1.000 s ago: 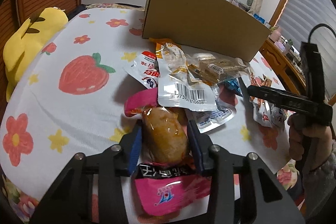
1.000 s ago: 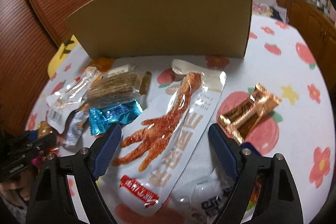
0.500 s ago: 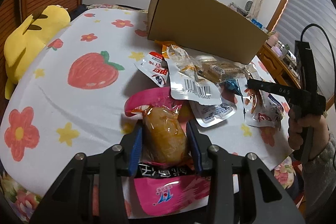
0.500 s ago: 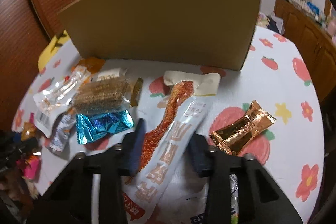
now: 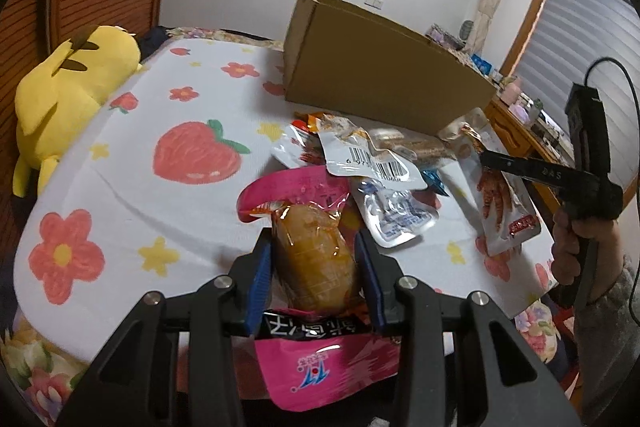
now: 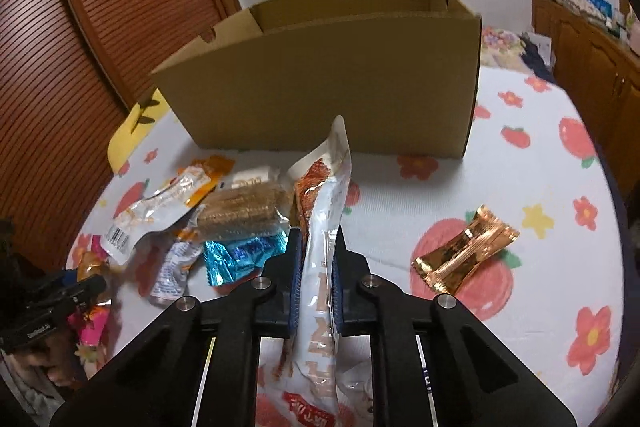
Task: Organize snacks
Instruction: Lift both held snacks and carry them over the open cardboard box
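Since a second ago the right tongs point(image 6: 316, 267) have closed from wide to narrow on the chicken-foot pack point(image 6: 322, 227) and lifted it off the flowered cloth point(image 6: 520, 187). From the left: one yellow plush point(image 5: 68, 99), then the left tongs point(image 5: 316, 267) clamping one pink pouch point(image 5: 312, 255), five loose packets point(image 6: 236, 211) in a heap, one cardboard box point(image 6: 340, 87) behind, one gold wrapper point(image 6: 464, 251) apart at right.

Both grippers' fingers point(image 5: 262, 269) point(image 6: 296, 267) clamped.
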Available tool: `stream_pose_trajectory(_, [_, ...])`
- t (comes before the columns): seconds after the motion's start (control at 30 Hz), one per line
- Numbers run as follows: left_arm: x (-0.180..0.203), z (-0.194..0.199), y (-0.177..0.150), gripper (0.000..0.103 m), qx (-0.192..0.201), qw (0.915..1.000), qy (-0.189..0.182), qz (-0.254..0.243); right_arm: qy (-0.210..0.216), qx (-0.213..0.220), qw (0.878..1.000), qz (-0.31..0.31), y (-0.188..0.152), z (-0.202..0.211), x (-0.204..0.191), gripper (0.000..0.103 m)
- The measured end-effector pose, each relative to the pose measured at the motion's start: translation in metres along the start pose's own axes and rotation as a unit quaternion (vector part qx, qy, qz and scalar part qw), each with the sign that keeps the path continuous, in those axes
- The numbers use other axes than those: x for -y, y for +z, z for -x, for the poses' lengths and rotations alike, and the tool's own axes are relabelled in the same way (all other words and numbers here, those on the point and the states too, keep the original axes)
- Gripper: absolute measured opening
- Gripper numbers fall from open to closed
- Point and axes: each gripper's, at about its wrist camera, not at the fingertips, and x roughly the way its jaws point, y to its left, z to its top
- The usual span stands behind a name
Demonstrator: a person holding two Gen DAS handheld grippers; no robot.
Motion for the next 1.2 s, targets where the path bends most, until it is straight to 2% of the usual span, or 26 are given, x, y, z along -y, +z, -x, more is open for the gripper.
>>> stream_pose_trajectory(0.27, [-0.018, 0.010, 0.004, 0.038, 0.018, 0.9996, 0.020, 0.014, -0.013, 0.018, 1.000, 0.011, 0.002, 0.010, -0.003, 0.009])
stream_pose_trajectory(0.53, [-0.009, 0.028, 0.030, 0.038, 0.055, 0.9974, 0.041, -0.021, -0.014, 0.036, 0.999, 0.028, 0.006, 0.025, -0.013, 0.009])
stream_pose_trajectory(0.93, [0.009, 0.032, 0.072, 0.038, 0.083, 0.9948, 0.034, -0.048, -0.014, 0.059, 0.997, 0.045, 0.016, 0.041, -0.023, 0.009])
stream_pose_trajectory(1.2, [0.031, 0.029, 0.103, 0.038, 0.098, 0.9923, 0.022, -0.072, -0.012, 0.082, 0.995, 0.052, 0.036, 0.061, -0.023, 0.009])
